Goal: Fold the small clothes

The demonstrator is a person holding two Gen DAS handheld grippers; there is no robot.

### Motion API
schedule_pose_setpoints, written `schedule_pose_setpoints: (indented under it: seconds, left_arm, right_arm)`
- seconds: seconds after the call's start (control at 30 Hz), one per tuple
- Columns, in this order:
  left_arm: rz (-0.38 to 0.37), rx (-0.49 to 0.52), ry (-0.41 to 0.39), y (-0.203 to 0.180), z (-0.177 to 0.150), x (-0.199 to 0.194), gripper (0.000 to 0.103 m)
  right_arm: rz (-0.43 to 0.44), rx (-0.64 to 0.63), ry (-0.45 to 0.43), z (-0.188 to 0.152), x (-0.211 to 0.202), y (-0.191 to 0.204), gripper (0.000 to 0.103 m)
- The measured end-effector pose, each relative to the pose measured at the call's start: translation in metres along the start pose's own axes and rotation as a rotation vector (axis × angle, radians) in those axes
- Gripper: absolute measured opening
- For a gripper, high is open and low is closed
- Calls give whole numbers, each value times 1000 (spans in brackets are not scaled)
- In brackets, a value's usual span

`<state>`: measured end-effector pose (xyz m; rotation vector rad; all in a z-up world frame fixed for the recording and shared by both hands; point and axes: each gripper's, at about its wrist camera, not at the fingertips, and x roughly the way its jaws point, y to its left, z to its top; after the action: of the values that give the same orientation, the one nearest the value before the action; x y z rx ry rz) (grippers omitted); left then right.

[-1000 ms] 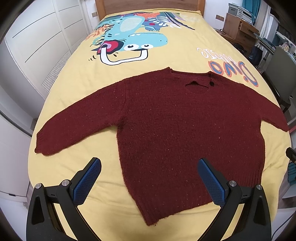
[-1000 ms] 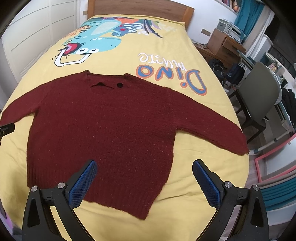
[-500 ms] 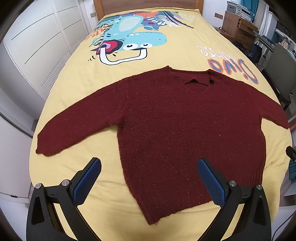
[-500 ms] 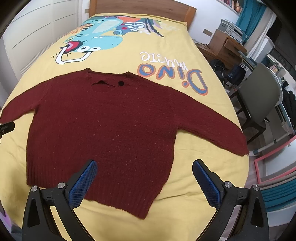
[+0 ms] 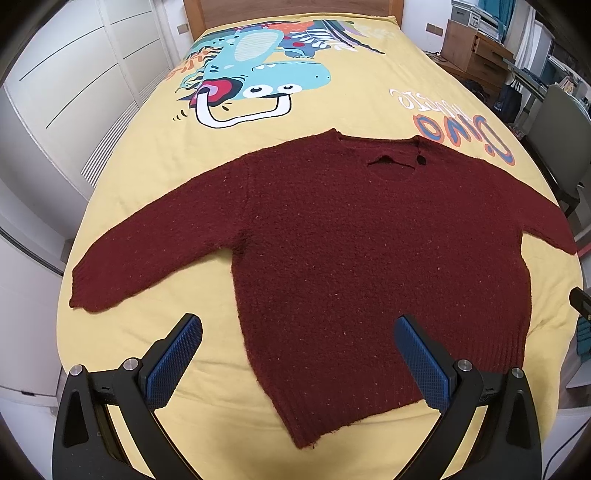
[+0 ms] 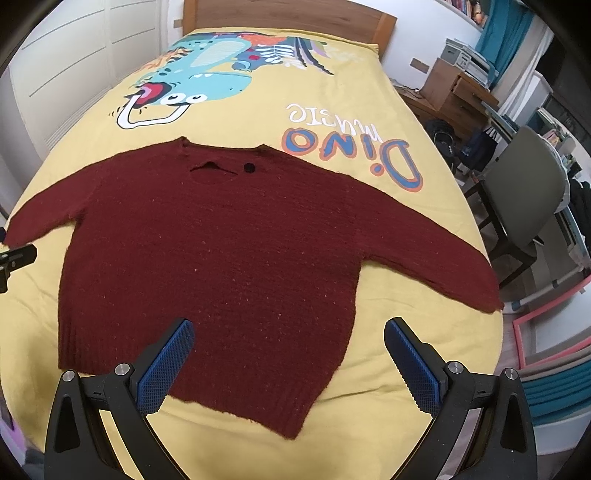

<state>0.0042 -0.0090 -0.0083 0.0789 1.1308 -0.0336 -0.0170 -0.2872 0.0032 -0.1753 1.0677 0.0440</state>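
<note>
A: We start with the sweater (image 5: 351, 240), dark red knit, lying flat and face up across the middle of the left wrist frame, on the yellow bedspread (image 5: 369, 110). Its neckline (image 5: 391, 164) points to the top of the frame, toward the wooden headboard (image 5: 291, 11); the ribbed hem (image 5: 332, 413) sits lowest, nearest us.

B: And the long axis?

A: With both sleeves out, it runs left to right. The left sleeve (image 5: 147, 258) slants to the lower left, and in the right wrist view the right sleeve (image 6: 443, 254) slants to the right edge of the bed, near the chair (image 6: 524, 206).

B: So which step do we judge this to be?

A: Nothing is folded yet, so we are at the very start, lining up for a first grab.

B: How are our tools?

A: The left gripper (image 5: 295, 363) is spread wide, empty, hovering at the bottom of its frame over the hem's left corner. The right gripper (image 6: 288, 365) is equally spread and empty, straddling the hem's right corner.

B: What does the next move ask of us?

A: Probably a descent onto a sleeve or a hem corner, pinching both knit layers without catching the bedspread. The loose knit may stretch or sag when lifted.
</note>
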Motion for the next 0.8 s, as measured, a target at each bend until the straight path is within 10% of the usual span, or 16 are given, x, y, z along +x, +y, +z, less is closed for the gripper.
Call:
schedule_pose_setpoints:
  seconds: [0.3,0.8]
  left_arm:
    - [4,-14,4,13,20,19,102]
    - [-17,18,118,9,41,94,102]
  right_arm:
    - [22,106,-50,5,25,-48,102]
    - [-100,670,59,-10,173,-294,102]
